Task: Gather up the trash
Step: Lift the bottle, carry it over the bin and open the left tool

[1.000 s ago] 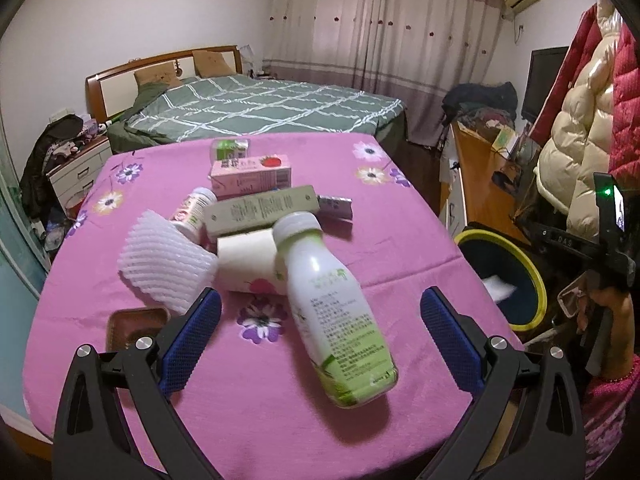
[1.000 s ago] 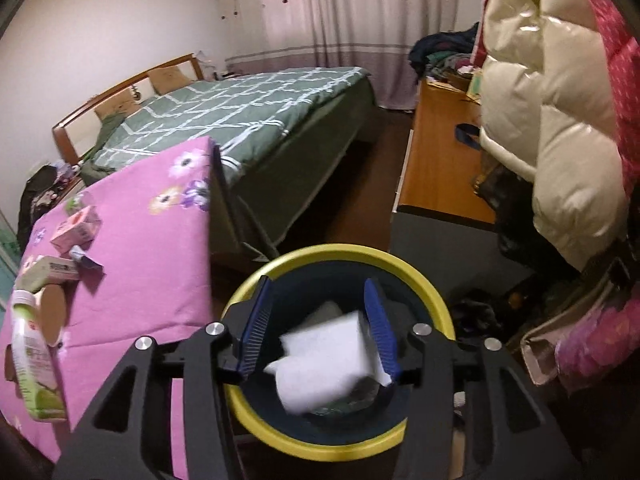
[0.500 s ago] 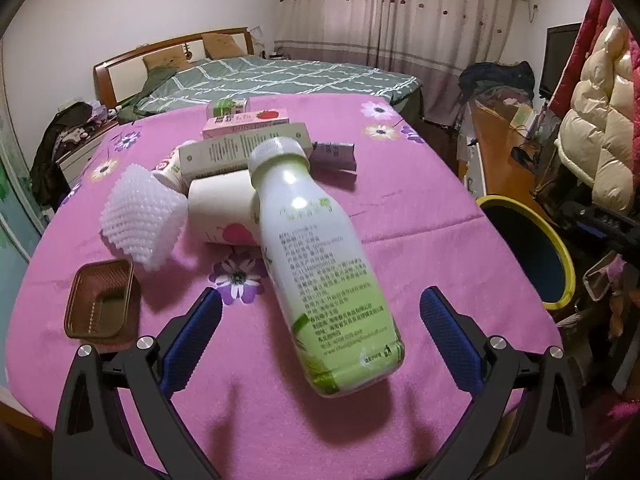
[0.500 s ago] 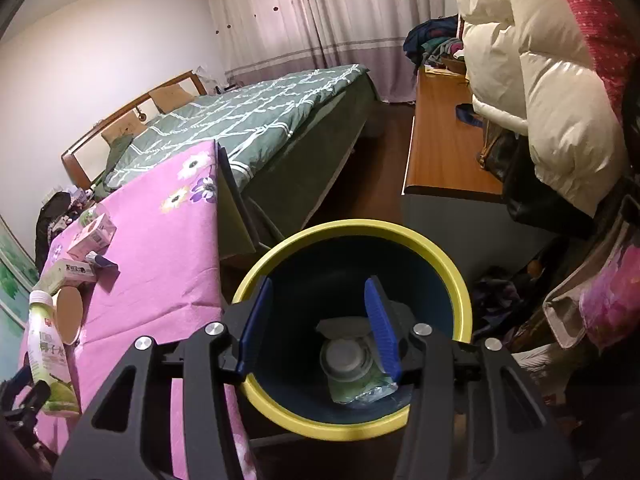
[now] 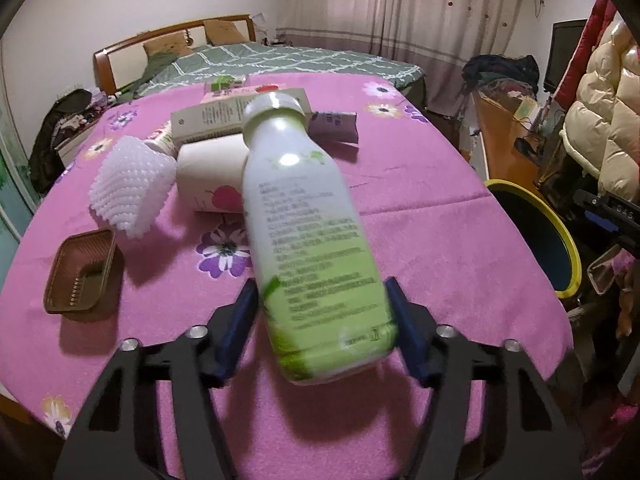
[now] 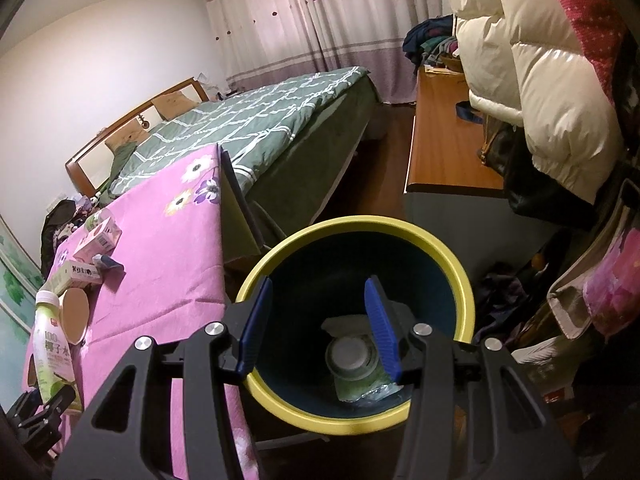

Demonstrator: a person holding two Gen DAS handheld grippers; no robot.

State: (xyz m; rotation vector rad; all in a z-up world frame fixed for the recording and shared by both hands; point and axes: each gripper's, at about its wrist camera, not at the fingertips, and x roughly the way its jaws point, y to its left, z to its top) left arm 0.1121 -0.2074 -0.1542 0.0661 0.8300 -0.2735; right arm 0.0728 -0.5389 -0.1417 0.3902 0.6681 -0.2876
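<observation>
My left gripper [image 5: 322,322] is shut on the base of a white and green drink bottle [image 5: 304,224], which lies tilted over the pink flowered table [image 5: 420,216]; the bottle also shows in the right wrist view [image 6: 50,344]. Behind it lie a paper cup [image 5: 208,176], white foam netting [image 5: 128,188], a long carton [image 5: 224,116] and a brown plastic tray [image 5: 82,278]. My right gripper [image 6: 320,324] is open and empty above the yellow-rimmed trash bin [image 6: 448,256], which holds a jar and paper at its bottom. The bin also shows in the left wrist view [image 5: 560,236].
A pink carton [image 6: 98,240] and a small dark box [image 5: 334,124] lie further back on the table. A green bed [image 6: 256,128] stands behind it. A wooden desk [image 6: 444,136] and hanging padded coats [image 6: 532,72] flank the bin on the right.
My left gripper moved forward and closed on the bottle's base. The white paper dropped from my right gripper into the bin, and that gripper stayed open above it.
</observation>
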